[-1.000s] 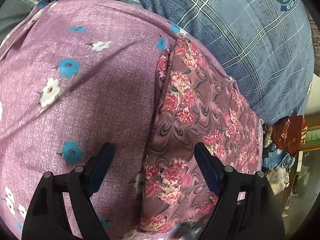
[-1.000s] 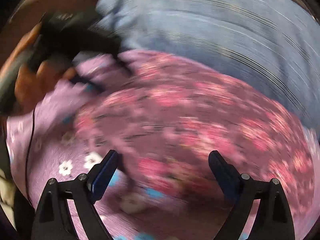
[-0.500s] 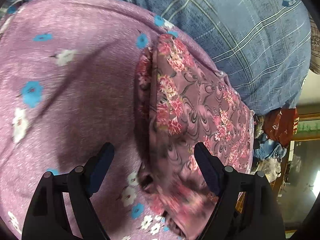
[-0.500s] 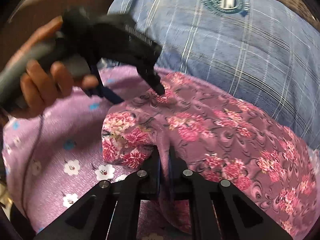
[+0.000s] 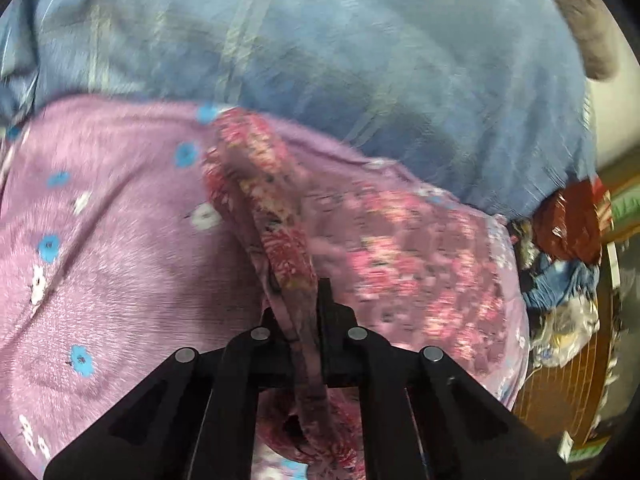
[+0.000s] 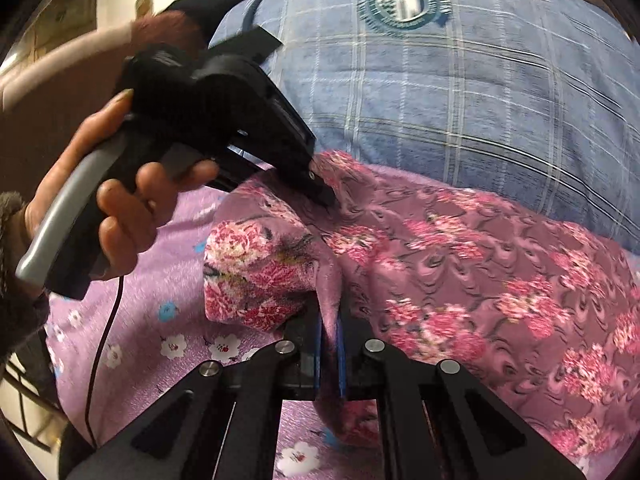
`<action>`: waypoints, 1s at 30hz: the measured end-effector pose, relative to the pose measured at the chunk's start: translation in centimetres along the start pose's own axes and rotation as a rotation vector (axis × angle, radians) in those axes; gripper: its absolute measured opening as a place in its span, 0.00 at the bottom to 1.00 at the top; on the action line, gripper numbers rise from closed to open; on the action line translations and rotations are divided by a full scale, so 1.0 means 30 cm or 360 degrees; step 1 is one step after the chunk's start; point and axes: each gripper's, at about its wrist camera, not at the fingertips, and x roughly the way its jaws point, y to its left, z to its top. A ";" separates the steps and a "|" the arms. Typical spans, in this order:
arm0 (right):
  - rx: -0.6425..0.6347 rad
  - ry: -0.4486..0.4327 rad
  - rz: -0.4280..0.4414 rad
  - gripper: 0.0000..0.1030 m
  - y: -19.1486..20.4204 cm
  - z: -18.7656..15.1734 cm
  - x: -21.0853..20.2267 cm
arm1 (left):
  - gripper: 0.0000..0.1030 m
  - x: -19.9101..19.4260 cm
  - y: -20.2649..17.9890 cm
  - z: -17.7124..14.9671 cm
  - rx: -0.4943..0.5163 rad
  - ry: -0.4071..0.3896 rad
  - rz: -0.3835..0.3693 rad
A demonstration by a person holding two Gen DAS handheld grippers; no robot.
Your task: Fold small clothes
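Left wrist view: our left tongs (image 5: pixel 302 300) are now clamped on the near edge of the rose-print garment (image 5: pixel 400 264); half a second ago they were spread wide above it, gripping nothing. Frame is motion-blurred, so the exact hold is rough, but a band of cloth runs straight between the fingers.

Right wrist view: our right tongs (image 6: pixel 329 332) were already pinched on a fold of the same garment (image 6: pixel 460 264) half a second ago and hold it now too. From this side the left tongs (image 6: pixel 320 194) bite a raised ridge of cloth further along the edge, with the left hand (image 6: pixel 120 216) squeezing the handle.

The garment lies on the purple flowered sheet (image 5: pixel 100 248), which is over the bed, with a blue checked pillow (image 6: pixel 460 80) just behind it. Its left end is already doubled over.

Both ends gripped means we judge the pick-up step done; the next move is likely lifting and carrying this edge across to make a fold. Risk: thin cloth slipping from either pinch.
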 end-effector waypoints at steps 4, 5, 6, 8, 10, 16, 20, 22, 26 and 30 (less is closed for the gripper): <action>0.0161 -0.0062 0.0011 0.05 -0.089 -0.007 -0.089 | 0.05 -0.020 -0.201 0.005 0.0146 -0.0036 -0.0018; 0.0202 -0.0076 0.0012 0.05 -0.116 -0.009 -0.108 | 0.05 -0.015 -0.245 0.006 0.0178 -0.0039 -0.0016; 0.0258 -0.0093 0.0013 0.05 -0.153 -0.016 -0.136 | 0.05 -0.007 -0.283 0.006 0.0209 -0.0038 -0.0017; 0.0341 -0.0114 0.0015 0.05 -0.211 -0.028 -0.174 | 0.05 0.033 -0.393 0.001 0.0283 -0.0021 -0.0004; 0.0424 -0.0126 0.0016 0.05 -0.271 -0.048 -0.211 | 0.05 0.086 -0.480 -0.005 0.0341 0.0005 0.0039; 0.0695 -0.0108 0.0046 0.05 -0.468 -0.134 -0.249 | 0.05 0.287 -0.642 -0.023 0.0419 0.0130 0.0225; 0.0904 0.0013 0.0165 0.12 -0.568 -0.198 -0.211 | 0.05 0.406 -0.667 -0.031 0.0420 0.0219 0.0379; 0.0971 0.0089 0.0209 0.20 -0.608 -0.227 -0.193 | 0.06 0.447 -0.665 -0.032 0.0406 0.0270 0.0417; 0.0963 0.0156 0.0331 0.60 -0.630 -0.243 -0.200 | 0.07 0.478 -0.669 -0.026 0.0449 0.0342 0.0449; 0.0795 0.0112 0.0264 0.71 -0.585 -0.221 -0.225 | 0.08 0.486 -0.690 -0.017 0.0467 0.0412 0.0469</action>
